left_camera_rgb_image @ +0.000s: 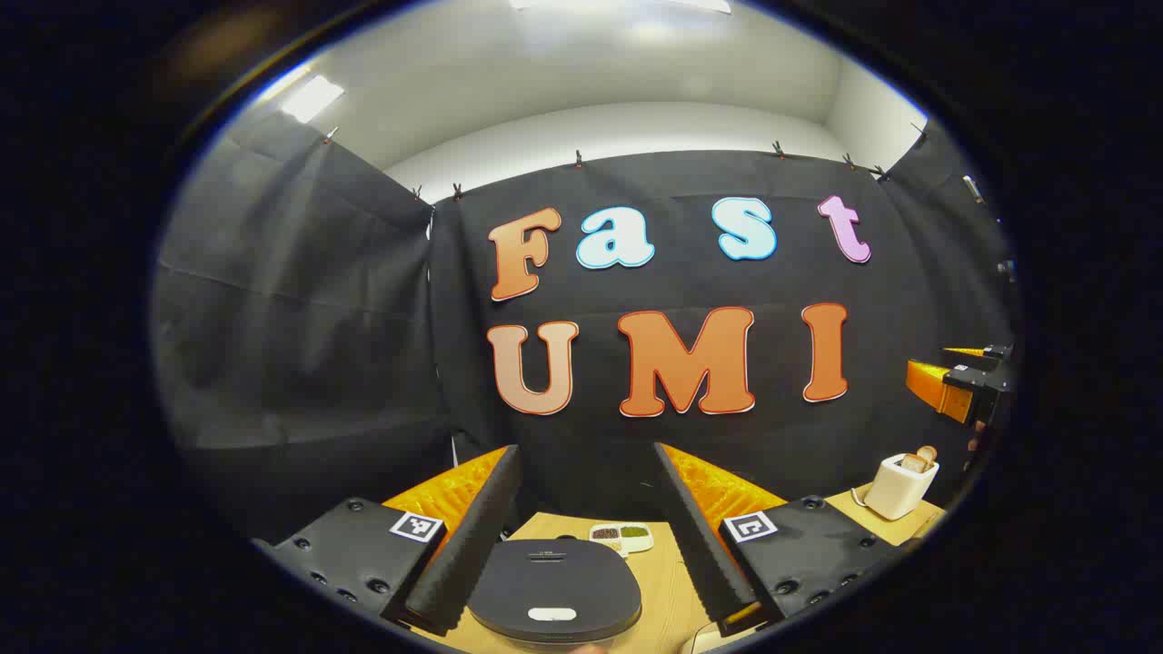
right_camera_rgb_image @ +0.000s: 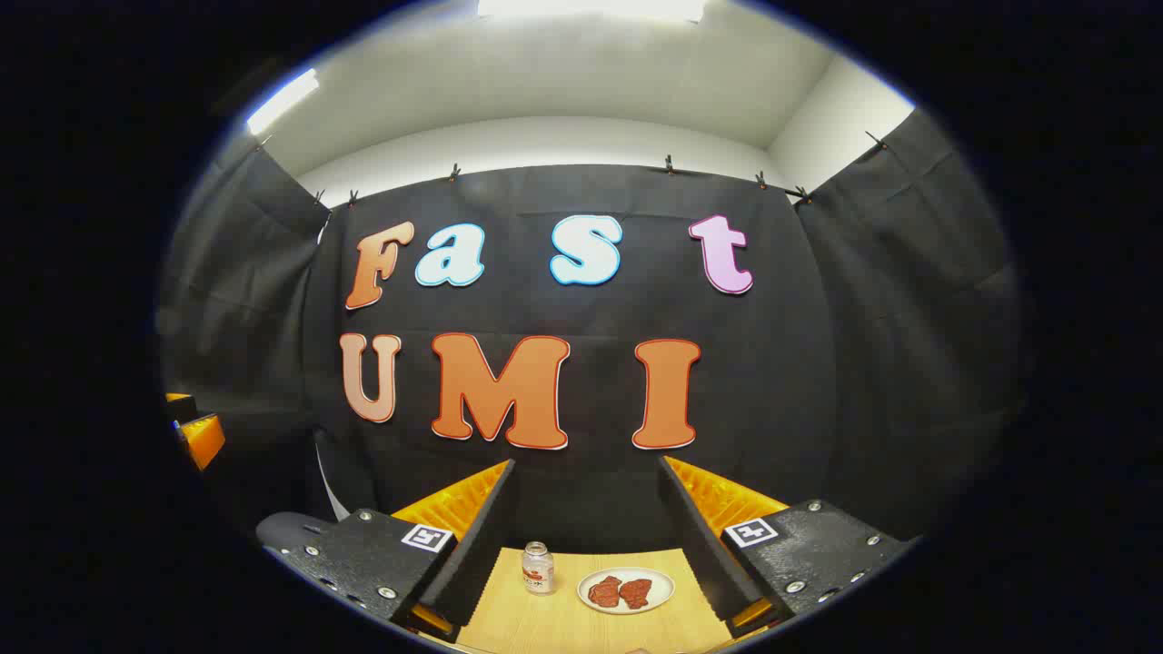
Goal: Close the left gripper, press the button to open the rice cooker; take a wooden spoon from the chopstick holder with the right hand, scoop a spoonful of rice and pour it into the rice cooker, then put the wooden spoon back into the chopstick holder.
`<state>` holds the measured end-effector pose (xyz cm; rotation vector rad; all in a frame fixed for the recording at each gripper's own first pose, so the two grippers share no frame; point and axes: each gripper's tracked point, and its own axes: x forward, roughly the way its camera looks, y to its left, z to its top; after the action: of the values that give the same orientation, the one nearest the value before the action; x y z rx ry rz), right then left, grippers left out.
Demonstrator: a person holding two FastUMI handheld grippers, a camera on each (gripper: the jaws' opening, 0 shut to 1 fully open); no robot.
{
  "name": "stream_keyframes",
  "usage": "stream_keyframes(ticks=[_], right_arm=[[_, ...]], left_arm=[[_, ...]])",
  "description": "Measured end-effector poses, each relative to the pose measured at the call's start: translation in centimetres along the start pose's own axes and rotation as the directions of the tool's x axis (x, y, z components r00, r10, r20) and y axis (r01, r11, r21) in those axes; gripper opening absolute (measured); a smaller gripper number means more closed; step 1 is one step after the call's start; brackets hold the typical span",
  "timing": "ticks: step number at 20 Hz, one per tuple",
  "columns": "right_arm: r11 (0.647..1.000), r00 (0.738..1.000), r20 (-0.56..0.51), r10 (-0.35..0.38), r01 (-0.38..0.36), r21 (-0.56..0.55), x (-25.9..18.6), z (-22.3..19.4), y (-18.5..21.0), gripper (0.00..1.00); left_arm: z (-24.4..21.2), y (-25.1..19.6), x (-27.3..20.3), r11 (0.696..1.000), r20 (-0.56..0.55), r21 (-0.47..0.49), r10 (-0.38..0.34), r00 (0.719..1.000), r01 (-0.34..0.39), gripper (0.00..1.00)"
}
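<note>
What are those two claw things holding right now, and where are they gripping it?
Nothing. The left gripper is open above the closed rice cooker, and the right gripper is open over the table, nothing between the fingers.

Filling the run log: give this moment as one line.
stage: start | left gripper: open, above rice cooker | lid: shut | right gripper: open, empty | chopstick holder: spoon inside

The rice cooker (left_camera_rgb_image: pixel 554 590) is cut off at the bottom edge, its front hidden. The other tool (left_camera_rgb_image: pixel 963 381) is cropped at the right edge. The jar (right_camera_rgb_image: pixel 538 568) label is too small to tell.
</note>
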<state>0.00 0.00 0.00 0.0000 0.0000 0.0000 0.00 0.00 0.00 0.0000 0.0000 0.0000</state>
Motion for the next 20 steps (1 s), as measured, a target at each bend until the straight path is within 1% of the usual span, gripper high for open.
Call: stream_keyframes(ticks=[1,2,4,5,8,9,12,13,14,18,20], right_arm=[[1.0,1.0,-0.002,0.013,-0.013,0.001,-0.1,-0.2,-0.2,0.94],[1.0,1.0,-0.003,0.025,-0.025,-0.001,-0.2,-0.4,-0.4,0.93],[0.999,0.999,-0.014,0.034,-0.034,-0.017,-0.3,-1.0,-1.4,0.94],[0.999,0.999,-0.023,0.033,-0.033,-0.022,-0.4,-1.3,-2.0,0.99],[0.999,0.999,-0.036,0.041,-0.041,-0.016,-0.4,-1.8,-2.9,0.99],[0.999,0.998,-0.039,0.041,-0.042,-0.008,-0.2,-1.9,-3.1,0.94],[0.999,0.998,-0.049,0.041,-0.04,0.025,0.0,-2.3,-3.5,0.94],[0.998,0.998,-0.051,0.046,-0.044,0.032,-0.1,-2.3,-3.5,0.89],[0.998,0.997,-0.054,0.047,-0.045,0.033,-0.1,-2.5,-3.5,0.94],[0.999,0.997,-0.063,0.041,-0.04,0.017,-0.1,-2.8,-3.9,0.94],[1.0,0.997,-0.067,0.027,-0.026,0.01,-0.3,-3.0,-4.4,0.94]], left_arm=[[-0.1,-0.2,-0.1,1.0,-0.003,0.0,0.009,1.0,-0.009,0.97],[0.0,-0.8,-0.1,1.0,-0.008,-0.008,0.015,1.0,-0.015,0.97],[-0.4,-1.8,0.0,0.999,-0.021,-0.024,0.022,1.0,-0.022,0.97],[-0.7,-2.3,-0.2,0.999,-0.029,-0.028,0.024,0.999,-0.025,0.97],[-0.6,-2.9,-0.3,0.999,-0.035,-0.011,0.035,0.999,-0.036,0.98],[-0.6,-3.1,-0.2,0.999,-0.036,-0.007,0.037,0.999,-0.037,0.96],[-0.4,-3.4,-0.6,0.999,-0.035,0.0,0.046,0.998,-0.046,0.98],[-0.4,-3.4,-0.7,0.999,-0.032,0.002,0.049,0.998,-0.049,0.98],[-0.4,-3.3,-0.6,0.998,-0.03,0.007,0.057,0.998,-0.057,0.98],[-0.2,-1.8,-0.8,0.996,-0.027,0.01,0.084,0.996,-0.084,0.69],[-0.3,-0.8,-0.8,0.995,-0.032,0.011,0.098,0.995,-0.098,0.55]])
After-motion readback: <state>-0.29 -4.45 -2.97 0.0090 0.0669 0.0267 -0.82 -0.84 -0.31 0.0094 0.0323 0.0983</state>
